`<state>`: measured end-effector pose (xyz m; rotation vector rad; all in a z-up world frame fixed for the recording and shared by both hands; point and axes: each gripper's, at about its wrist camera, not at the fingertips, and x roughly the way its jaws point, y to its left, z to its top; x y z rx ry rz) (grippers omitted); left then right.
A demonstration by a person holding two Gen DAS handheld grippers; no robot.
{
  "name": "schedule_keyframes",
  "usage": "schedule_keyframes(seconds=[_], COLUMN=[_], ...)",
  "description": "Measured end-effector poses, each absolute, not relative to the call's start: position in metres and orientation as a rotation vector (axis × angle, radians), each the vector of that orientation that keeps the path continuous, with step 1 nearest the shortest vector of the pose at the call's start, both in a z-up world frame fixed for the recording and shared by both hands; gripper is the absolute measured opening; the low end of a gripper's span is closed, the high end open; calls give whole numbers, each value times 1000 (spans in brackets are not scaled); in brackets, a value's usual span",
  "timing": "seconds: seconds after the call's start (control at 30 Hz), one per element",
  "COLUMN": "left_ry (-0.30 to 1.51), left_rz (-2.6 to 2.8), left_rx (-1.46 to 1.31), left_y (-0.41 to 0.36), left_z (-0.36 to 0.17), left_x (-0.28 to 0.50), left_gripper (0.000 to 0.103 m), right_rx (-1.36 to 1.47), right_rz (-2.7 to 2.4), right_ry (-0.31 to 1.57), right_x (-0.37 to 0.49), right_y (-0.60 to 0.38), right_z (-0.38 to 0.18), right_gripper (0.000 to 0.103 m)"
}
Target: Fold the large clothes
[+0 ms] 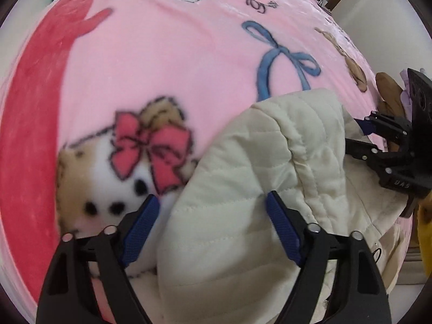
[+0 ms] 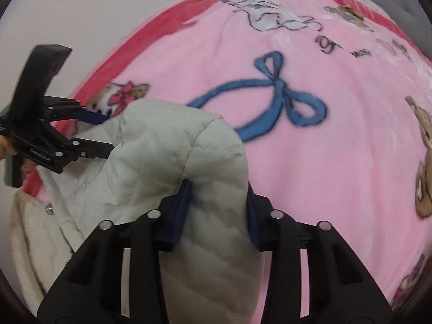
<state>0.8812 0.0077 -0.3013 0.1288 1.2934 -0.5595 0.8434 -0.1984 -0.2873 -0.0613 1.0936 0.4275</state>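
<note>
A cream quilted jacket (image 1: pixel 270 178) lies bunched on a pink cartoon blanket (image 1: pixel 162 62); it also shows in the right wrist view (image 2: pixel 167 156). My left gripper (image 1: pixel 212 224) is open, its blue pads (image 1: pixel 140 229) standing wide on either side of a jacket fold, with no grip on it. My right gripper (image 2: pixel 217 216) has a thick fold of the jacket between its blue pads (image 2: pixel 181 216), which press on the fabric. The right gripper also shows at the right edge of the left wrist view (image 1: pixel 359 135), and the left gripper at the left of the right wrist view (image 2: pixel 105 132).
The blanket (image 2: pixel 324 148) covers a bed and has a red border (image 1: pixel 24 135), bows and bear prints. A white wall (image 2: pixel 81 13) is behind. Brown and yellow objects (image 1: pixel 388 91) sit past the bed's right edge.
</note>
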Motion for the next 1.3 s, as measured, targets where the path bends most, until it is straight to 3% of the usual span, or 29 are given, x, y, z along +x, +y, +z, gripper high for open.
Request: schedule_keyframes(seconds=[0.07,0.17,0.27,0.5,0.7,1.0,1.3], left_ry=[1271,1217,1106,857,790,780,807], left_rz=[-560,-554,-600,-713,-777,-720,-627], left_rx=[124,112,139,152,164,222,221], left_y=[8,12,14,55,80,100,87], left_z=[-301,-291,-264,-184,-149,-193,-247], left_x=[874,863,839,722,608,484,425], left_gripper=[60,22,8,8,8,9,9], right_rx=[-38,38,-8,-121,-171,-258,-254], right_rz=[415,402,466,588,625,594,505], right_ry=[1069,1010,896,693,617,651,831], right_x=[838,826,797,677,554,424,391], right_y=[-199,-209,-203,-185,-168,-138,-128], right_z=[-289,-277,-245,-165,-136,-167,-228], right_gripper=[25,13,9,9,9,9,9])
